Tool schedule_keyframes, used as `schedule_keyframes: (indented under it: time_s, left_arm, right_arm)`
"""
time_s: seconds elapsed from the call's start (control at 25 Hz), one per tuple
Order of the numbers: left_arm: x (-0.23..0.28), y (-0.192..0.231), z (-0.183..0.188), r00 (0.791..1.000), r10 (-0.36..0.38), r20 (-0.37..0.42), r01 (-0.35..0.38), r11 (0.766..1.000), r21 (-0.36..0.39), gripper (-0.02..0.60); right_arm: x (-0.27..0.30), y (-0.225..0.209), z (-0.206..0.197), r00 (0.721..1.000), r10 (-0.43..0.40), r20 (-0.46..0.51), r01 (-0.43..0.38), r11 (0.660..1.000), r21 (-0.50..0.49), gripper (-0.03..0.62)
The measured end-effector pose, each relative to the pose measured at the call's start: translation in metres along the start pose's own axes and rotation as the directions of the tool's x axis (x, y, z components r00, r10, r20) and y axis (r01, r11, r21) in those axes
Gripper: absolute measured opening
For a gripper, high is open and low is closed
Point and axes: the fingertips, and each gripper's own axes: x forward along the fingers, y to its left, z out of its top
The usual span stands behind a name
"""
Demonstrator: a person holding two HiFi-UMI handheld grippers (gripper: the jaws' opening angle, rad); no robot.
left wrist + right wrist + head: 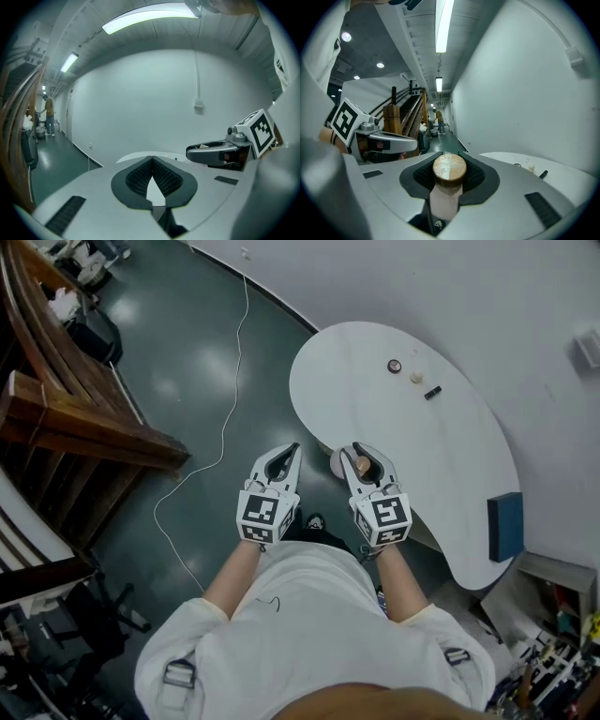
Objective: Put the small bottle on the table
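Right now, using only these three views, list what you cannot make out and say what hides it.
- Small bottle: the right gripper view shows its cap and upper body. Its base is covered by the right gripper.
- Three small items on the table: too small in the head view to identify.
- Table's legs: hidden under its own top in the head view.
- Person in the corridor: too far off and too small in the left gripper view.

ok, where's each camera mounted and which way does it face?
Head view: on the head, facing steeply down; forearms, left gripper, right gripper, table.
Left gripper view: on the left gripper, facing wall past shut fingers.
Right gripper view: on the right gripper, facing corridor past the small bottle.
Shared: each gripper view shows the other gripper.
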Motion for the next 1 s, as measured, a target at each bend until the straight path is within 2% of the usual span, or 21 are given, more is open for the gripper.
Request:
schedule_keyframes:
  time_s: [0.2,0.36,0.56,0.8,1.0]
  left_arm:
    - [0.066,0.001,0.017,0.993,-0.115,-0.03,0.115,0.993,0.02,0.012]
    - [0.12,0.003,0.029,0.974,-0.22,-0.055,0.222,0.974,0.041,0.012]
    - [0.175,0.019,0.038,0.945,-0.316,-0.09,0.321,0.945,0.057,0.012]
    - [0.221,0.051,0.036,0.91,-0.395,-0.129,0.403,0.914,0.049,0.012]
    - [0.252,0.066,0.026,0.888,-0.428,-0.165,0.441,0.896,0.048,0.012]
  right_arm:
    - [0.02,-0.047,0.007,0.995,-0.098,-0.018,0.099,0.994,0.042,0.098]
    - [0.041,-0.078,0.012,0.983,-0.179,-0.036,0.182,0.98,0.075,0.098]
    - [0.075,-0.11,0.018,0.962,-0.266,-0.054,0.271,0.956,0.116,0.098]
    - [0.116,-0.135,0.024,0.933,-0.35,-0.079,0.358,0.923,0.143,0.098]
    - [0.143,-0.157,0.024,0.92,-0.383,-0.086,0.393,0.905,0.165,0.098]
